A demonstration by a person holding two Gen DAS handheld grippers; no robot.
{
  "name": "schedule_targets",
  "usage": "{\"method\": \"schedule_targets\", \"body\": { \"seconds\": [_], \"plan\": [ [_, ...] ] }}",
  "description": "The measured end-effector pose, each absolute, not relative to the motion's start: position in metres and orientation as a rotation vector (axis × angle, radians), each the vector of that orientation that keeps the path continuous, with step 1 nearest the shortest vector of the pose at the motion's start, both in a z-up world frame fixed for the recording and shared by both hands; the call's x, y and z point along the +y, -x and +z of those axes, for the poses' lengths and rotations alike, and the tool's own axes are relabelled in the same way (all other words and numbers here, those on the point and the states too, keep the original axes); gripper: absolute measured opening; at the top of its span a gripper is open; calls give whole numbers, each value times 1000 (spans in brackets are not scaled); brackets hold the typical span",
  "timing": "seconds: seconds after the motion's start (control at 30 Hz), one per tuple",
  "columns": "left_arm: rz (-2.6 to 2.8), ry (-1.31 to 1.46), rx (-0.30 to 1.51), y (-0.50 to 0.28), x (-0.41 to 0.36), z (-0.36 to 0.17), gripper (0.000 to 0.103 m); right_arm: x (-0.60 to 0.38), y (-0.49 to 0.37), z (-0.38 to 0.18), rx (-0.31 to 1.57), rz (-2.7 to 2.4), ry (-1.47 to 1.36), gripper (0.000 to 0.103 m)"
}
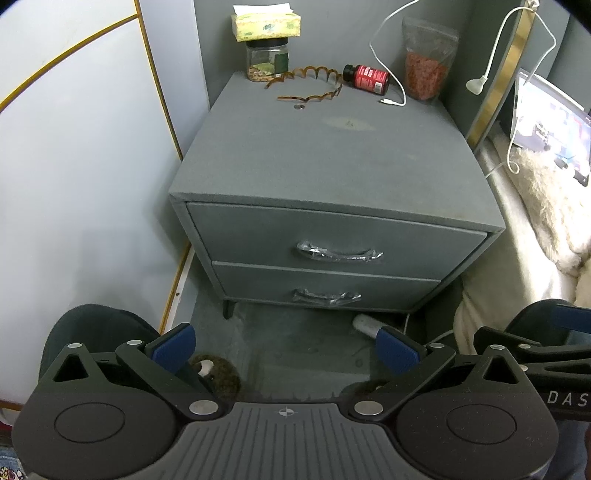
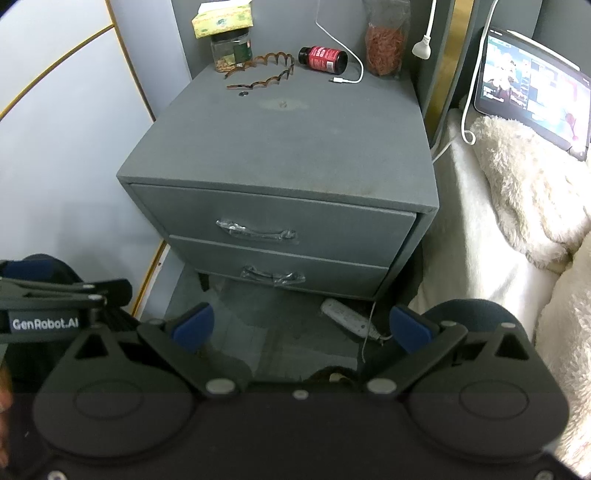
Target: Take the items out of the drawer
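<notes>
A grey nightstand stands ahead with two closed drawers. The upper drawer carries a plastic-wrapped metal handle; the lower drawer has a similar handle. Whatever the drawers hold is hidden. My left gripper hangs open over the floor, short of the cabinet. My right gripper is open too, beside the left one, with nothing between its blue pads.
On top sit a tissue box on a jar, a brown hairband, a red bottle, a pouch and a white cable. A white power strip lies on the floor. A bed with a fluffy blanket and a tablet is at right.
</notes>
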State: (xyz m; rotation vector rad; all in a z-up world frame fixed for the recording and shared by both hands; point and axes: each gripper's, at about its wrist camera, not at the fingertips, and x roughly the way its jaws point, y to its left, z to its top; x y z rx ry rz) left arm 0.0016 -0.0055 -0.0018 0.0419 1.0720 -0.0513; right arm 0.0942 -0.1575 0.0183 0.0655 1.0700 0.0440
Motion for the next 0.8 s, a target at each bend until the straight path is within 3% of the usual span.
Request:
{"method": "schedule_targets", "body": {
  "seconds": [0.8],
  "plan": [
    [-26, -109, 960, 24, -32, -15, 103, -193, -83, -11, 1000, 86, -126, 103]
  ]
}}
